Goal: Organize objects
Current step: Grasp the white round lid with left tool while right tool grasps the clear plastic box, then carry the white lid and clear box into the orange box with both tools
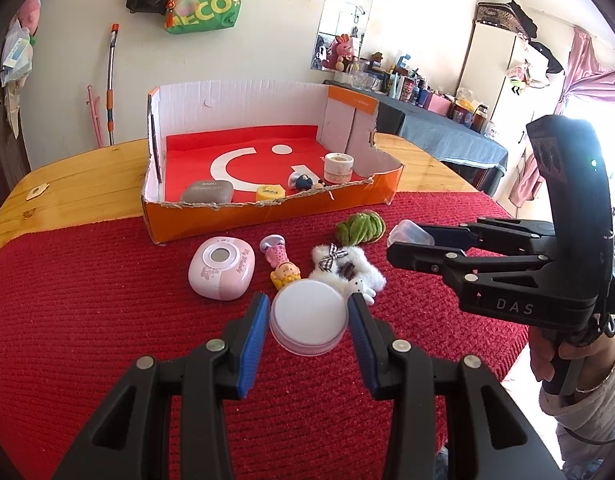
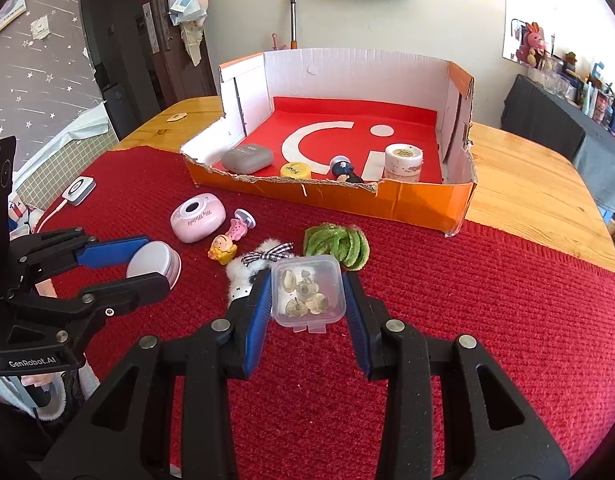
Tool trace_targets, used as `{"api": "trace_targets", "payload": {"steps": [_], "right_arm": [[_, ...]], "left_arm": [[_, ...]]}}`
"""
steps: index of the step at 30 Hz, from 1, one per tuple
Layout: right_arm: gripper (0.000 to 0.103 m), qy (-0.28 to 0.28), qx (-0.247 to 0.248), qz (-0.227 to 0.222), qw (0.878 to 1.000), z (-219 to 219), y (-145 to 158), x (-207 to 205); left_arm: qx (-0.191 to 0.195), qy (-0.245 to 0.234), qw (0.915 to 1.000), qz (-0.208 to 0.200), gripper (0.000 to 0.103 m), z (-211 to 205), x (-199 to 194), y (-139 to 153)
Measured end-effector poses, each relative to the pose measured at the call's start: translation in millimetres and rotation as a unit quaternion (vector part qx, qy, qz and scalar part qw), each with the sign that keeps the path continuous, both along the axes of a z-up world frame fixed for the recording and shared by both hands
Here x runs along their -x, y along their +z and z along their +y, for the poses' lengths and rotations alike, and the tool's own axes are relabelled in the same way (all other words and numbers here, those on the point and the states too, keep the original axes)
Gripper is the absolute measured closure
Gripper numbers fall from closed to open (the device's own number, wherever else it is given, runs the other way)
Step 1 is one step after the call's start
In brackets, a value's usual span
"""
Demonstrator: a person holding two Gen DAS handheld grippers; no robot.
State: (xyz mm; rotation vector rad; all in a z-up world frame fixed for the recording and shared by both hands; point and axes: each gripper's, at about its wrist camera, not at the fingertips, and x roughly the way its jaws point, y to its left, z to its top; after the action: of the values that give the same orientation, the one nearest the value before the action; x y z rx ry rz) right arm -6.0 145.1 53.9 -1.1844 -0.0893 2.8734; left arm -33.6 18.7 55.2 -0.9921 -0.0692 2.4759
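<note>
My left gripper [image 1: 309,302] is shut on a round jar with a white lid [image 1: 307,322], held just above the red cloth [image 1: 107,320]. My right gripper [image 2: 306,280] is shut on a small clear plastic box [image 2: 307,294] with little trinkets inside. On the cloth ahead lie a pink case [image 1: 221,268], a small doll figurine [image 1: 281,262], a white fluffy clip with a checked bow [image 1: 343,268] and a green scrunchie [image 1: 361,226]. Behind them stands an open orange cardboard box [image 1: 267,214] with a red floor.
The cardboard box holds a grey case [image 1: 206,192], a yellow tin [image 1: 270,193], a dark figurine [image 1: 305,182] and a cream jar [image 1: 338,167]. A white device with a cable [image 2: 79,192] lies at the cloth's left edge. Bare wooden table [image 2: 527,192] lies right of the box.
</note>
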Motion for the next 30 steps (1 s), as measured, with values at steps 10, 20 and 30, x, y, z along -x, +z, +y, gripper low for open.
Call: {"api": "trace_targets", "payload": {"steps": [10, 20, 30], "right_arm": [[0.069, 0.006, 0.003, 0.010, 1.000, 1, 11, 4], [0.069, 0.021, -0.017, 0.019, 0.999, 18, 51, 70], [0.069, 0.002, -0.041, -0.066, 0.997, 50, 37, 169]], "left_arm": [[-0.002, -0.003, 0.9997, 0.023, 0.060, -2, 9, 16], [-0.007, -0.011, 0.9996, 0.027, 0.060, -7, 89, 43], [-0.001, -0.014, 0.9985, -0.052, 0.060, 6, 184, 23]]}}
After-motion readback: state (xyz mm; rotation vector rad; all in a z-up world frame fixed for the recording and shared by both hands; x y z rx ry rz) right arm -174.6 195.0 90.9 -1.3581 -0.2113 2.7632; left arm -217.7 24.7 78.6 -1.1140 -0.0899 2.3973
